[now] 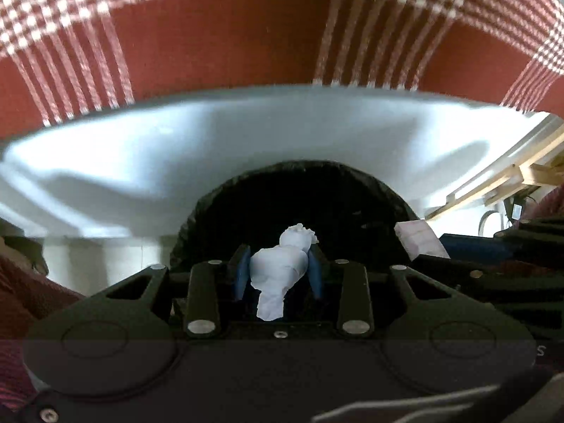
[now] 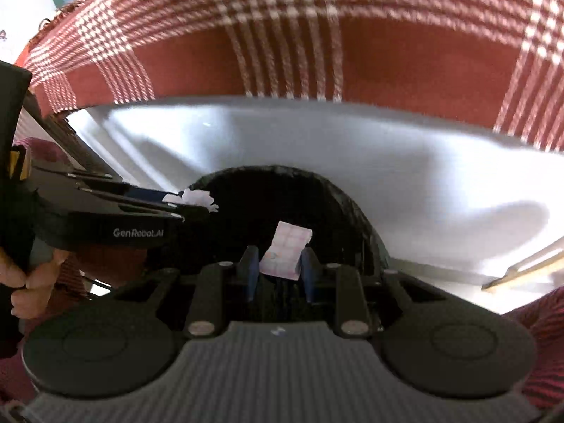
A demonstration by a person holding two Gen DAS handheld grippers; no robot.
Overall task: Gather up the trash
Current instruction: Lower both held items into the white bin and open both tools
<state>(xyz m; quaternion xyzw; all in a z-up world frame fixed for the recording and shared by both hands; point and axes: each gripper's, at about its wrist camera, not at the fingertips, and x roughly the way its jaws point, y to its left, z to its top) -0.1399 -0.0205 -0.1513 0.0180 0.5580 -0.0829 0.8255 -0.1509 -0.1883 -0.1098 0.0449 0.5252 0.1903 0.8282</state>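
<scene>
1. Nearest the lens in the left wrist view, the left tongs (image 1: 278, 268) pinch a crumpled white tissue (image 1: 280, 271) between their blue pads, low in the centre of the frame.
2. Just beyond them gapes a bin lined with a black trash bag (image 1: 370, 190), its dark mouth filling the middle of the frame.
3. Low in the centre of the right wrist view, the right tongs (image 2: 280, 264) grip a pale pink printed paper scrap (image 2: 287, 250) (possibly a receipt; blur hides the print), over the same black opening.
4. At the left edge of that view, a hand (image 2: 21, 275) holds the other tool.
5. Behind the bin runs a white table (image 1: 141, 148) edge, and across the top of both frames lies a red-and-white plaid cloth (image 1: 218, 35).
</scene>
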